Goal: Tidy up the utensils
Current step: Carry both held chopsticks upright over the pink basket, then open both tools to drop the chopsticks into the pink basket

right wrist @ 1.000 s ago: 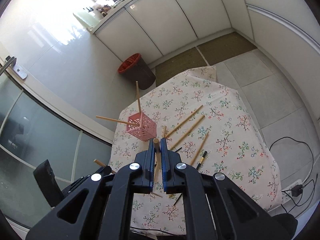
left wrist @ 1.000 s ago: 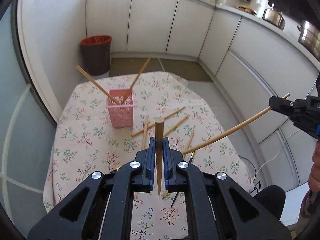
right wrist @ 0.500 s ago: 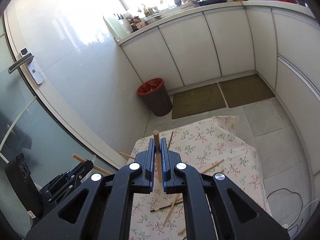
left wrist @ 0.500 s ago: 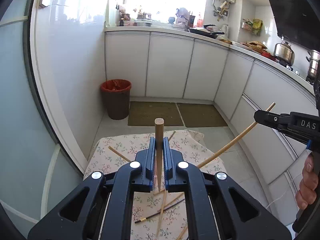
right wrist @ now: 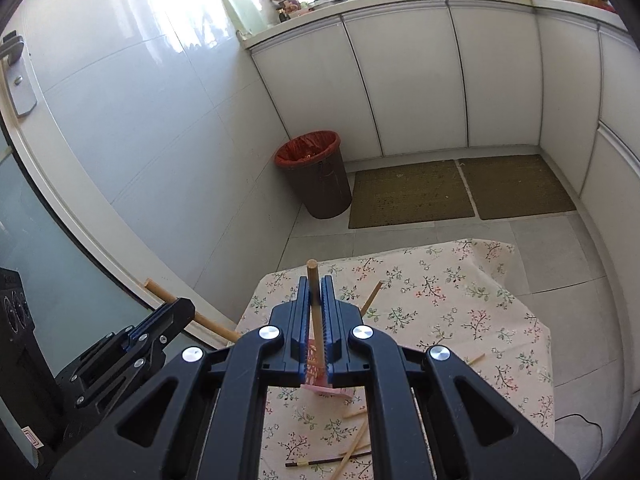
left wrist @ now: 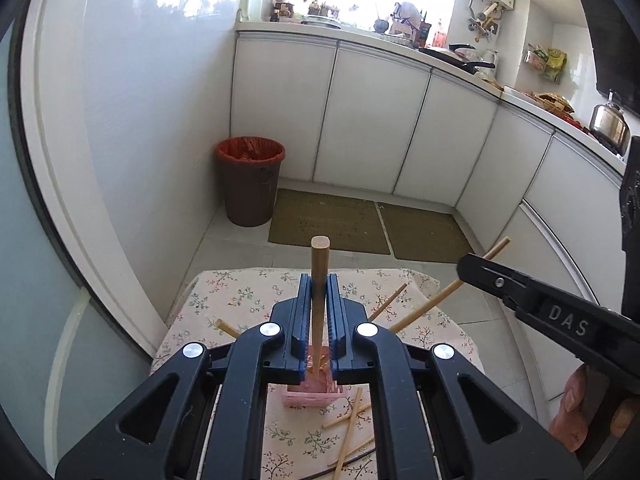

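Chopsticks: I have one clamped in each gripper, over the pink holder.
Left gripper grasps a chopstick; right gripper another; holder at 6 o'clock on the floral tablecloth.

My 2 grippers, left and right, are matt black plastic with ribbed blue pads and shiny metal screws. Each chopstick I hold looks like smooth pale wood. The tablecloth is soft printed cloth, floral and matt. The pink basket looks like perforated plastic. The cabinet doors are glossy white, the mats coarse woven fibre, the bin dull brown plastic with a thin red liner.
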`<state>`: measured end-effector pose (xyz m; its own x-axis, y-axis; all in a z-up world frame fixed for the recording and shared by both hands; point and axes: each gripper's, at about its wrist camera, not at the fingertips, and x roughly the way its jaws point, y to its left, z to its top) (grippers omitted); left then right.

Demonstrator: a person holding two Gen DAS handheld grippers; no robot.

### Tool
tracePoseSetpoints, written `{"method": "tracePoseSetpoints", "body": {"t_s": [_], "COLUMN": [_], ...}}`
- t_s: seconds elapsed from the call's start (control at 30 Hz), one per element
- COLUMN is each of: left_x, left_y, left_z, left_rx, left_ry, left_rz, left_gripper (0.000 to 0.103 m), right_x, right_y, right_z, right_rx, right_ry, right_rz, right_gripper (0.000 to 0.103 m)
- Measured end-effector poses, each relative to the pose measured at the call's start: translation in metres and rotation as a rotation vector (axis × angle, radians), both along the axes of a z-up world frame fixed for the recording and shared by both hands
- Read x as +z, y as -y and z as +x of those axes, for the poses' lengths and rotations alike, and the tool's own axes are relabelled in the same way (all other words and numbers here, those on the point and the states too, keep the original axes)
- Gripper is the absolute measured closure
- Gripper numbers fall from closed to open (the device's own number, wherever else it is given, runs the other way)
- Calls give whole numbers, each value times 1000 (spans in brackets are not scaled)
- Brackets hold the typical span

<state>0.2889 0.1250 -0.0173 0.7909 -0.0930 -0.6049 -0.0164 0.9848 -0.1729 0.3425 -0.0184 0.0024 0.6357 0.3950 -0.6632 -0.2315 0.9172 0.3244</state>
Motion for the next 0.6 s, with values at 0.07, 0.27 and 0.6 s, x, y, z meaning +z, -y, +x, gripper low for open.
{"method": "tracePoseSetpoints", "body": {"t_s": [0.07,0.27,0.6], "left_x": [-7,-5,6], "left_y": [-4,-13,4], "left_z": [2,-7,-35], "left_rx": [0,15,24], "left_ry": [-16,4,16], "left_rz": [-12,-17,31], "left_gripper": [95,92,76], "right_x": [-9,-11,-7], "right_y": [-3,-2,16], "right_z": [5,-3,-42], "right_rx": [4,-5,-48], "right_ry": [-5,13,44], "right_rz": [4,-16,-69], "right_gripper": [94,93,80]}}
